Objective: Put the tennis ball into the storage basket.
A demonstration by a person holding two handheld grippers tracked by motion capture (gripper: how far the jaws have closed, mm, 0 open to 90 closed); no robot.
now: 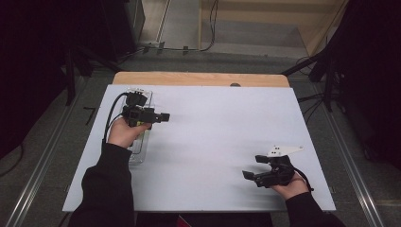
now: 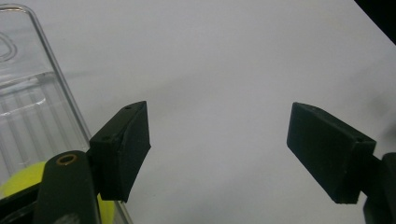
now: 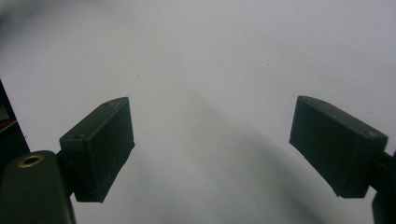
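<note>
- In the left gripper view, we see a clear plastic tray [image 2: 32, 107] at the left, cut off by the frame's left edge.
- A yellow-green thing [image 2: 21, 179] at the lower left sits partly behind the gripper's body; we cannot tell what it is.
- In the high view, our left hand [image 1: 125, 132] covers the middle of the tray [image 1: 139, 153].
- Both sleeves run off the bottom edge.

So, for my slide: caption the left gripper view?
Open left tool beside a clear plastic container holding something yellow.
</note>
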